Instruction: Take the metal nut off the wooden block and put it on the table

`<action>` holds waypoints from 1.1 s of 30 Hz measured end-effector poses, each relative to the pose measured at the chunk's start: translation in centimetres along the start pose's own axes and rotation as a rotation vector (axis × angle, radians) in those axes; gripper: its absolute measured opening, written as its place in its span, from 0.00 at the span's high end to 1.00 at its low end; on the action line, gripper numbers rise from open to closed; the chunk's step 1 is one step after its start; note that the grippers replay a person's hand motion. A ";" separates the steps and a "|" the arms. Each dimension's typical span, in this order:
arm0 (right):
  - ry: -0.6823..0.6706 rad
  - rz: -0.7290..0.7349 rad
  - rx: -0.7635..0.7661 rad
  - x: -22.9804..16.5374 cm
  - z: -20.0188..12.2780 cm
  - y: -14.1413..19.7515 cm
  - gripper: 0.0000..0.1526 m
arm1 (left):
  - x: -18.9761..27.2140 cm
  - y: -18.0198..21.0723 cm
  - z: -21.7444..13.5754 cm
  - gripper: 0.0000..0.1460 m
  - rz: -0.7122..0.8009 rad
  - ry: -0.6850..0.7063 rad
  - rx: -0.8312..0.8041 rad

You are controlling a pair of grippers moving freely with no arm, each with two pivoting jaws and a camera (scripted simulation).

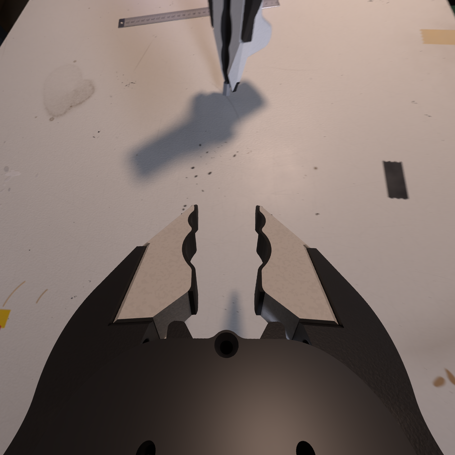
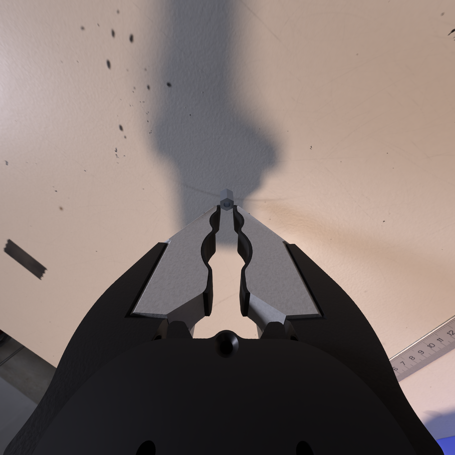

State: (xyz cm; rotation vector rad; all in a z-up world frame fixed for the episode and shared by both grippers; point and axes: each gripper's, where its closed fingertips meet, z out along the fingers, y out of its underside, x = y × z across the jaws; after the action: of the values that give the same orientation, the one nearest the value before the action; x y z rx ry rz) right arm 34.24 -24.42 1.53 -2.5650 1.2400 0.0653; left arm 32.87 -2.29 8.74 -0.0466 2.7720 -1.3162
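Note:
The small grey metal nut (image 2: 226, 201) is pinched between the tips of my right gripper (image 2: 226, 208), just above the beige table (image 2: 344, 123). The left wrist view shows that right gripper (image 1: 231, 91) pointing down from the top, with the nut (image 1: 227, 90) at its tips touching or nearly touching the table. My left gripper (image 1: 226, 209) is open and empty, hovering above the table nearer the front. No wooden block shows in either view.
A steel ruler (image 1: 162, 18) lies at the far side, also showing at the right edge of the right wrist view (image 2: 428, 347). A black tape strip (image 1: 395, 179) lies to the right, tan tape (image 1: 438, 37) farther back. Dark specks dot the table.

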 end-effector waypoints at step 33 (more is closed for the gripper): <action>-0.200 -0.999 0.591 -16.7 0.1 -3.3 0.66 | 8.4 5.3 1.3 0.85 -0.380 -0.207 -0.188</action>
State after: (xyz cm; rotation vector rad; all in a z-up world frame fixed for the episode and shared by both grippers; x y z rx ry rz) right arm 26.26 -9.77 4.95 -2.2574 -0.1733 -0.2151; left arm 24.66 -0.44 3.40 -0.7082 2.7816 -1.0322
